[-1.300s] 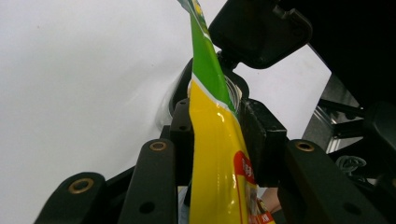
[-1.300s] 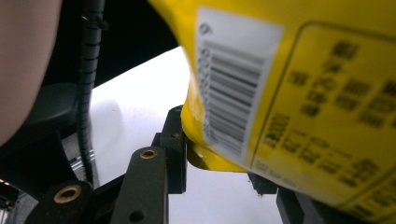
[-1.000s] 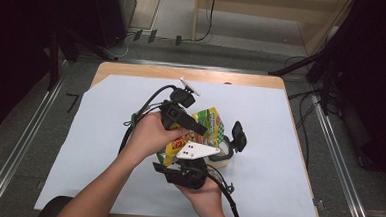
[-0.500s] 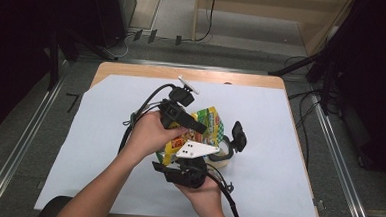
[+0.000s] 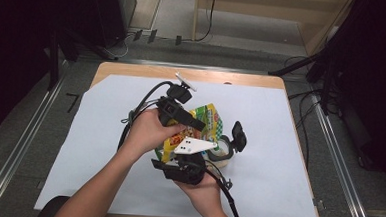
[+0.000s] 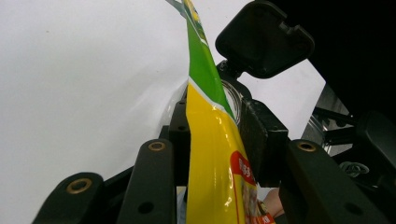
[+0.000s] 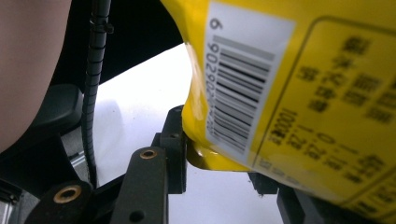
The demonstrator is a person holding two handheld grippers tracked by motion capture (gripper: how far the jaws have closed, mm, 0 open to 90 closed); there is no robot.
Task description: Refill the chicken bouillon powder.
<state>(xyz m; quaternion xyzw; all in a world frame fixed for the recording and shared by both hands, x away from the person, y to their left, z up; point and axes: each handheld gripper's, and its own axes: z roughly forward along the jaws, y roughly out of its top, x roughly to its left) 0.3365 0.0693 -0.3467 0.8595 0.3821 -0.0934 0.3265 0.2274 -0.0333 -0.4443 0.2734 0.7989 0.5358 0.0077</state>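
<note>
Nothing has moved since the earlier frame; both grippers' fingers grip the snack bag (image 5: 202, 124) at frame centre; open jar (image 5: 223, 149) awaits; pouring apparently unfinished.

Snack bag (image 5: 206, 123) mostly hidden under hands; its print blurred, cut off in right gripper view; container (image 5: 222, 149) partly covered.

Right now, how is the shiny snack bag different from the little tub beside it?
The snack bag is yellow and green with pictures; the tub is pale and plain. The snack bag is held up, pinched by the left hand-held gripper and the right hand-held gripper; the tub sits on the table with its black lid flipped open.
</note>
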